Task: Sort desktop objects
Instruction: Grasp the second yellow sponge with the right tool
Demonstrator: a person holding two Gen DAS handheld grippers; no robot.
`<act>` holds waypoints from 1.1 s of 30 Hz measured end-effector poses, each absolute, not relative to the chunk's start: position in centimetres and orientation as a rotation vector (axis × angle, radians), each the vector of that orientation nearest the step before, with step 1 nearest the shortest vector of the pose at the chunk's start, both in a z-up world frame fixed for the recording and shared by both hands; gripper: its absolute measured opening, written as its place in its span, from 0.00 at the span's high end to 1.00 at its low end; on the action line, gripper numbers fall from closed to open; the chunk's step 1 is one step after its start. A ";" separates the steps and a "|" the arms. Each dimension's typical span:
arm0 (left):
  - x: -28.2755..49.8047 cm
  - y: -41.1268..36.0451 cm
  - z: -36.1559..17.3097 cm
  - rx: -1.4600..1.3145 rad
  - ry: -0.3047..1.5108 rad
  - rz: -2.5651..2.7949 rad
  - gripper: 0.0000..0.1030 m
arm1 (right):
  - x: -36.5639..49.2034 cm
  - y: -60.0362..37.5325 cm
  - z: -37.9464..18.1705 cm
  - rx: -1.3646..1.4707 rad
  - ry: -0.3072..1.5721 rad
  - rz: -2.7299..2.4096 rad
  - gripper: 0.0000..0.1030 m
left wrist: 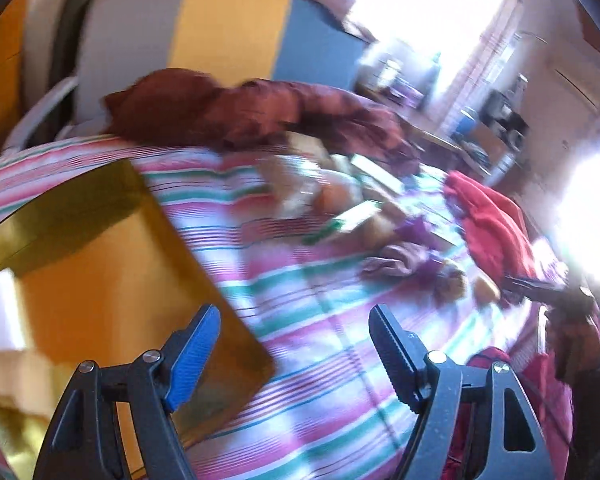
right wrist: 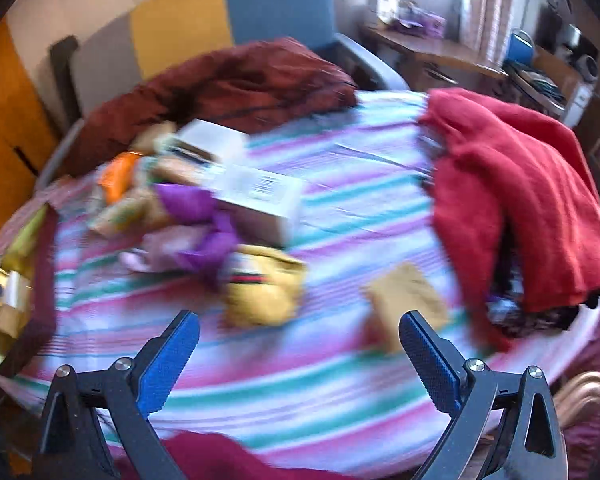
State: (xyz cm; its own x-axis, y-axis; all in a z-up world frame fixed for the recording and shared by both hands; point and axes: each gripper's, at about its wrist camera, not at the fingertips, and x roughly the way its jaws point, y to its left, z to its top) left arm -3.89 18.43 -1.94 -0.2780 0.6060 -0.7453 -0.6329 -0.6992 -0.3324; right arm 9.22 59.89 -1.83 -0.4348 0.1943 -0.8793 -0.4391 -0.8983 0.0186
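Note:
The bed is covered by a striped sheet [right wrist: 340, 392] with a heap of small items on it. In the right wrist view my right gripper [right wrist: 299, 320] is open and empty above the sheet. Just ahead lie a yellow pouch [right wrist: 264, 284] and a tan packet [right wrist: 408, 296]. Farther off are a white box [right wrist: 260, 196], a purple bag [right wrist: 196, 204] and an orange packet [right wrist: 118, 176]. My left gripper [left wrist: 294, 316] is open with nothing between its fingers, beside a gold box [left wrist: 100, 260]. The heap [left wrist: 340, 200] shows blurred beyond it.
A red cloth [right wrist: 512, 200] lies on the right of the bed and a maroon blanket [right wrist: 228, 84] along its far side. A desk with clutter [right wrist: 432, 48] stands behind, near a bright window. The gold box [right wrist: 12, 292] shows at the left edge.

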 end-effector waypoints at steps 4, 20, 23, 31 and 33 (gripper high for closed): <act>-3.3 22.5 -1.9 -1.158 0.075 1.921 0.25 | 9.6 62.8 -2.7 -1.463 0.345 2.269 0.02; -1.6 36.9 -4.2 -1.218 0.203 1.562 0.25 | 7.0 65.9 -6.5 -1.744 0.316 2.157 0.07; -1.2 39.0 -4.9 -1.238 0.212 1.518 0.25 | 7.0 66.6 -6.9 -1.757 0.320 2.133 0.08; 0.5 43.8 -6.8 -1.284 0.254 1.429 0.31 | 6.9 67.1 -8.5 -1.840 0.281 2.084 0.40; 1.0 44.6 -7.3 -1.290 0.271 1.426 0.32 | 6.9 66.6 -8.8 -1.860 0.252 2.083 0.42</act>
State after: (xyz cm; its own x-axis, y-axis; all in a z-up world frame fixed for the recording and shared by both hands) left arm 0.98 44.63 -7.30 0.2389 0.5580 -0.7947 -0.8104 -0.3363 -0.4797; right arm 6.92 66.63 -8.85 -0.0884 0.1301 -0.9876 -0.3616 -0.9280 -0.0899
